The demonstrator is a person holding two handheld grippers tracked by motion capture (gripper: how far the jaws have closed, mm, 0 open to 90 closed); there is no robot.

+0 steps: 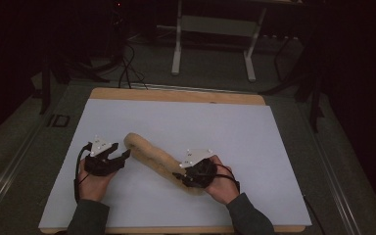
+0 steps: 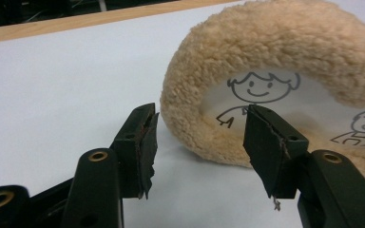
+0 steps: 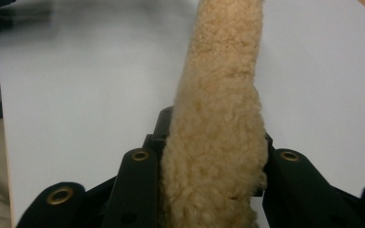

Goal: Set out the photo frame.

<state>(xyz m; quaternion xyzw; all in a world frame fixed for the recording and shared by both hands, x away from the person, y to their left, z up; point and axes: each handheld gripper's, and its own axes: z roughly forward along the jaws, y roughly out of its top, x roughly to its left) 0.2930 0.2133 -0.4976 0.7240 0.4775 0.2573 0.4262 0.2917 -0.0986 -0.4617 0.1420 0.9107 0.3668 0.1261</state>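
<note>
Fingers of my right gripper were clamped on the near end of the fleecy tan slipper, pinning it to the white sheet, I judged, so it would not slide. Ahead of my left gripper, its fingers stood spread wide and empty, touching nothing. Between and just beyond their tips lay the slipper's curved far end, its printed lining with cartoon figures facing me, ready for a grasp there.
</note>
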